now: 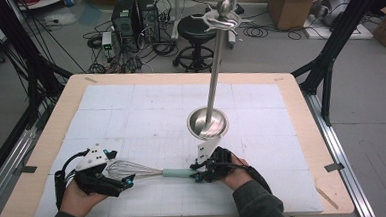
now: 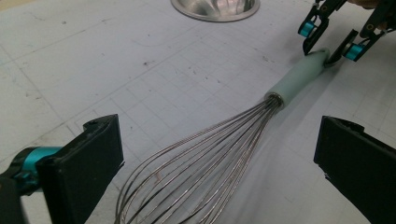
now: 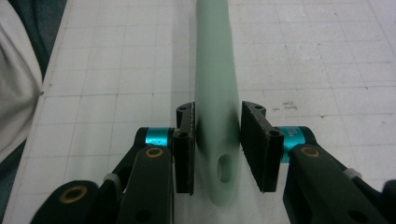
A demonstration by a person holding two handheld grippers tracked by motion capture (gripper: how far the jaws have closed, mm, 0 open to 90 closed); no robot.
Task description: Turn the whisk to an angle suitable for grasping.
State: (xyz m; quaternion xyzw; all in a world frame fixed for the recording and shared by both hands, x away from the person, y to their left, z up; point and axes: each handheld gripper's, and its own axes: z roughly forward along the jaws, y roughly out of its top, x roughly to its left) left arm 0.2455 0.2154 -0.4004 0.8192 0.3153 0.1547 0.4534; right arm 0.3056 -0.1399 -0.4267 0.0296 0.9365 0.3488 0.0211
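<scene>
1. We find the right gripper (image 3: 217, 149) closed on the pale green handle (image 3: 215, 70) of the whisk (image 1: 134, 171), both pads pressing near the handle's very end, beside its hanging hole. So short a hold is our first concern: lifted from here, the long wire head could swing down and twist the handle between the pads.

2. We find the left gripper (image 2: 219, 163) open, its jaws wide on either side of the wire loops (image 2: 196, 177) and touching none of them. Closing here could squash or spring the thin wires, or push the whisk sideways against the right grip.

3. Outward from the right gripper, just beyond it, stands the steel stand (image 1: 213, 62), its round base (image 1: 208, 122) on the white mat (image 1: 146, 106). A careless upward swing of the whisk could strike the pole or base and tip it.

4. The hooks (image 1: 221, 21) sit high at the pole's top; we judge that hanging the whisk by its small hole risks a miss and a drop.
</scene>
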